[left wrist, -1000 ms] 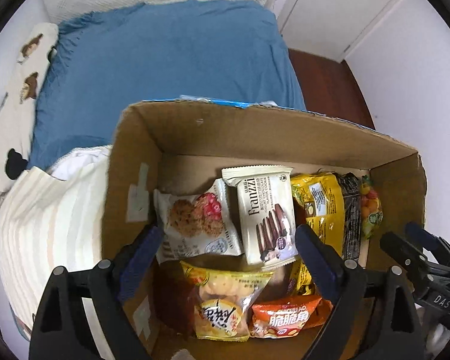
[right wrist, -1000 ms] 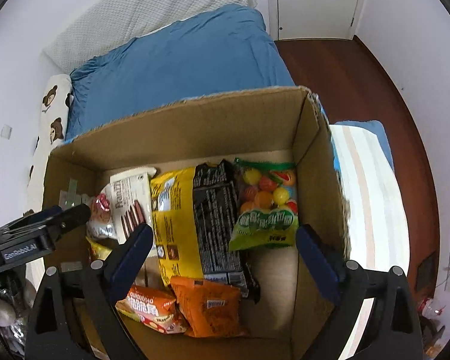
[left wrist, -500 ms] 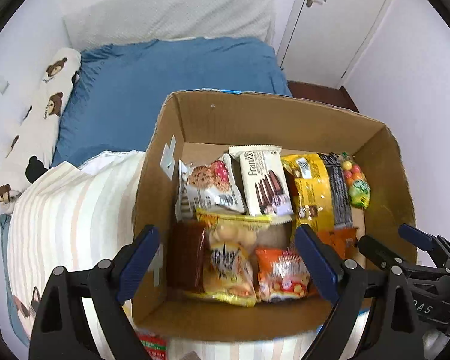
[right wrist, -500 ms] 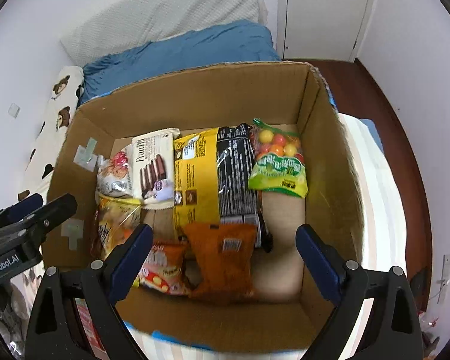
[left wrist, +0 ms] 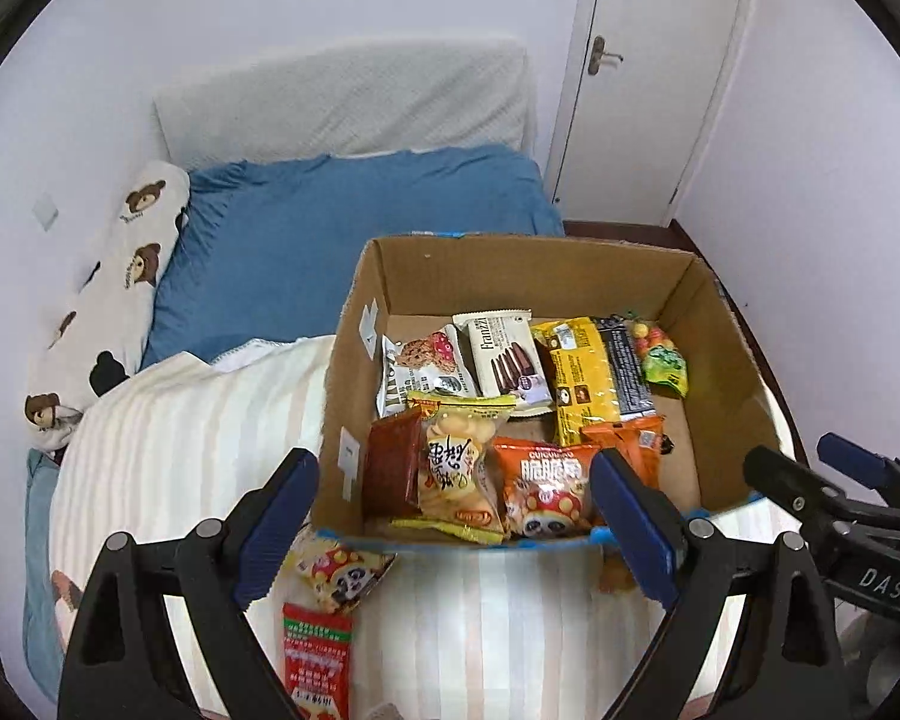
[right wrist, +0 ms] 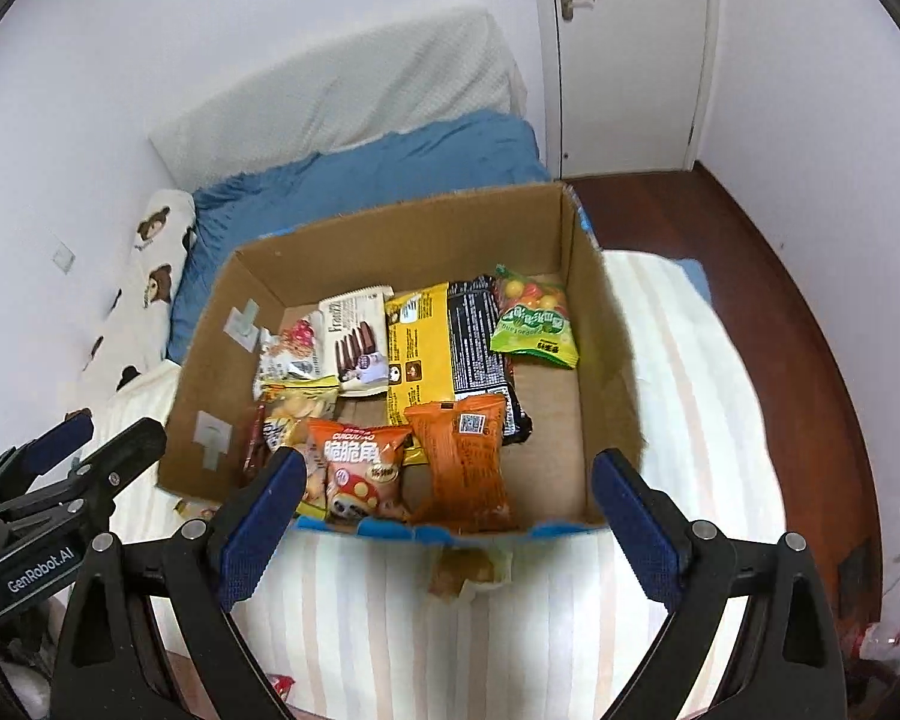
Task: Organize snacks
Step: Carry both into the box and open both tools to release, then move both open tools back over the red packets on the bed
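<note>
An open cardboard box (left wrist: 528, 276) (right wrist: 390, 240) stands on a striped blanket and holds several snack packs: a Franzzi pack (left wrist: 504, 354), a yellow-black bag (left wrist: 588, 372), a green candy bag (right wrist: 531, 324) and orange packs (right wrist: 462, 456). My left gripper (left wrist: 456, 528) is open and empty, held above the box's near edge. My right gripper (right wrist: 444, 516) is open and empty, also above the near edge. Loose packs lie outside the box: a panda pack (left wrist: 342, 576), a red pack (left wrist: 315, 660) and an orange-brown pack (right wrist: 468, 570).
The striped blanket (right wrist: 660, 360) covers the near bed. A blue sheet (left wrist: 342, 222), a bear-print pillow (left wrist: 108, 300) and a white headboard cushion (left wrist: 342, 102) lie behind. A white door (right wrist: 624, 54) and dark wood floor (right wrist: 750, 276) are at the right.
Both grippers have pulled back and up from inside the box, so the whole box and the loose packs in front of it now show. Both stay open.
</note>
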